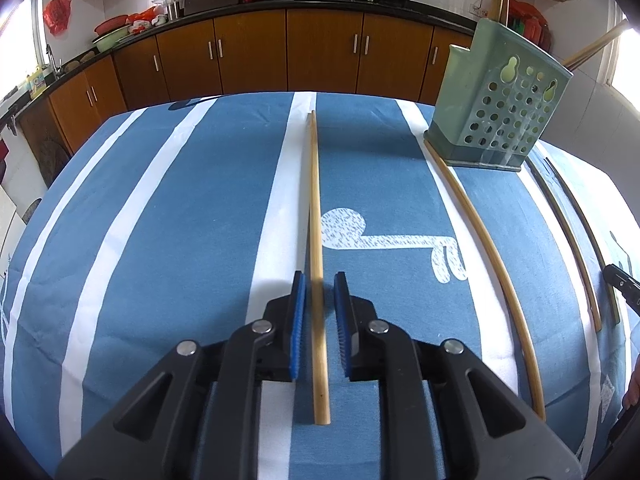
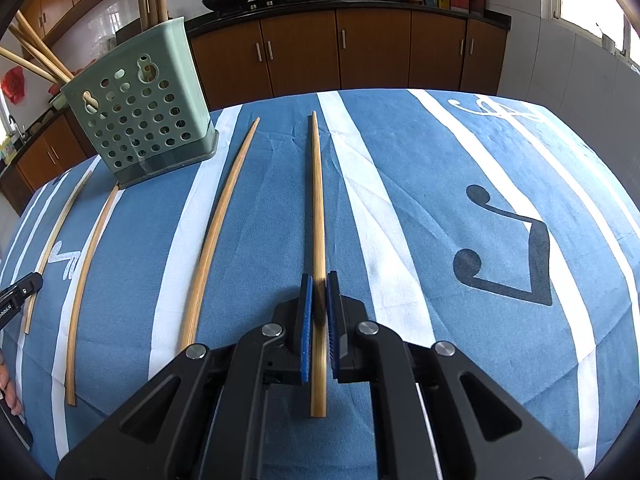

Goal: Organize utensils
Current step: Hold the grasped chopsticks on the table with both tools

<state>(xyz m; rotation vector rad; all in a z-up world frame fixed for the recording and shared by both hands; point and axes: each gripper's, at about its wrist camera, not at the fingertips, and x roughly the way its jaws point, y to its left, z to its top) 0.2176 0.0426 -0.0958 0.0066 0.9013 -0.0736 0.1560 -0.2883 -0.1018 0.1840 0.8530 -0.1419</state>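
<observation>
Several bamboo chopsticks lie lengthwise on a blue and white striped cloth. My left gripper (image 1: 320, 280) straddles one chopstick (image 1: 316, 216) with its jaws open, a gap on each side. My right gripper (image 2: 317, 280) has its blue pads tight against another chopstick (image 2: 317, 208), which lies along the cloth. A green perforated utensil holder (image 1: 500, 116) stands at the far right in the left wrist view and at the far left in the right wrist view (image 2: 140, 108), with several chopsticks standing in it.
More chopsticks lie on the cloth: one (image 1: 488, 252) beside the holder and two (image 1: 576, 248) further right in the left wrist view; three (image 2: 216, 232) left of my right gripper. The table (image 1: 120, 200) ends ahead, with brown kitchen cabinets (image 1: 320, 48) and woks beyond.
</observation>
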